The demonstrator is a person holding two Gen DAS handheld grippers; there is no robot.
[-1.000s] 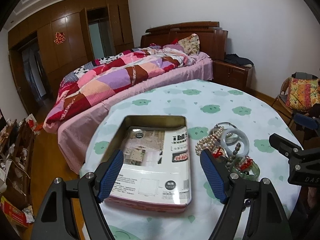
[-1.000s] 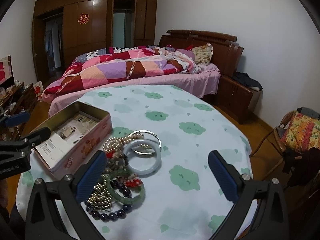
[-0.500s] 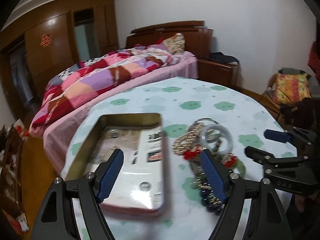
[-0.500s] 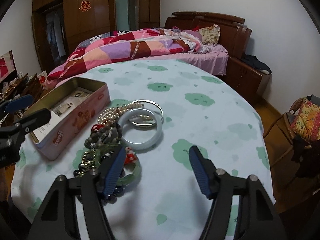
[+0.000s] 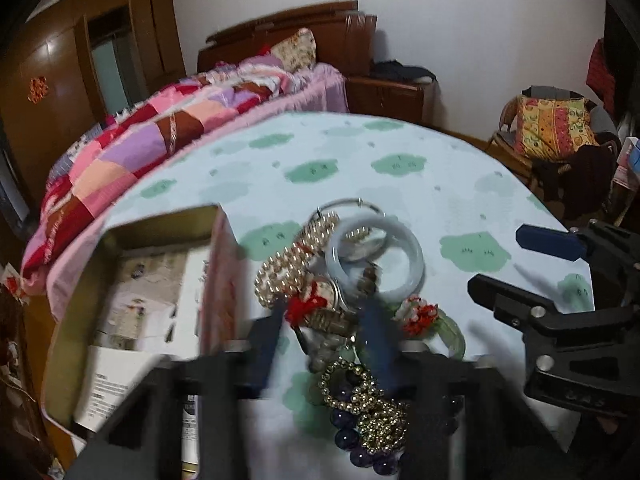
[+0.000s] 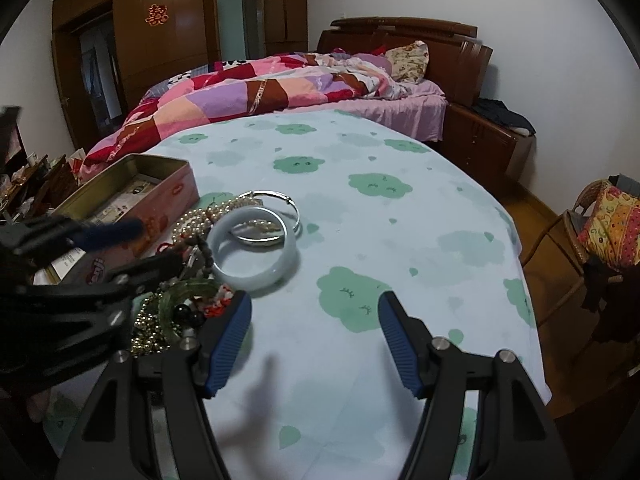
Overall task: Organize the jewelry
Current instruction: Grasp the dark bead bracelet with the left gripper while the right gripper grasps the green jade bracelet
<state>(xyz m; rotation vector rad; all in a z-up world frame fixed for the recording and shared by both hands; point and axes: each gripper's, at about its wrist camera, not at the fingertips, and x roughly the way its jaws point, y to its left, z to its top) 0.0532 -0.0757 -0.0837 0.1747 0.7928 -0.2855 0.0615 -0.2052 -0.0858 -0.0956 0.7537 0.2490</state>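
Left gripper [image 5: 328,340] closing over jewelry heap [image 5: 344,304] beside tin [image 6: 132,184] near table's [image 6: 400,220] edge, grip unconfirmed; right gripper [image 6: 316,340] released, waiting.

An open tin [image 6: 132,196] sits near the counter's [image 6: 400,240] left edge, papers [image 5: 148,300] lying inside it. Just right of the tin lies a heap of jewelry [image 5: 344,304]: a bangle [image 6: 254,254] partly overlaps a thin hoop [image 6: 276,210], with bead strands [image 5: 364,412] toward the near edge. The bed [image 6: 280,92] stands beyond the counter's far edge.
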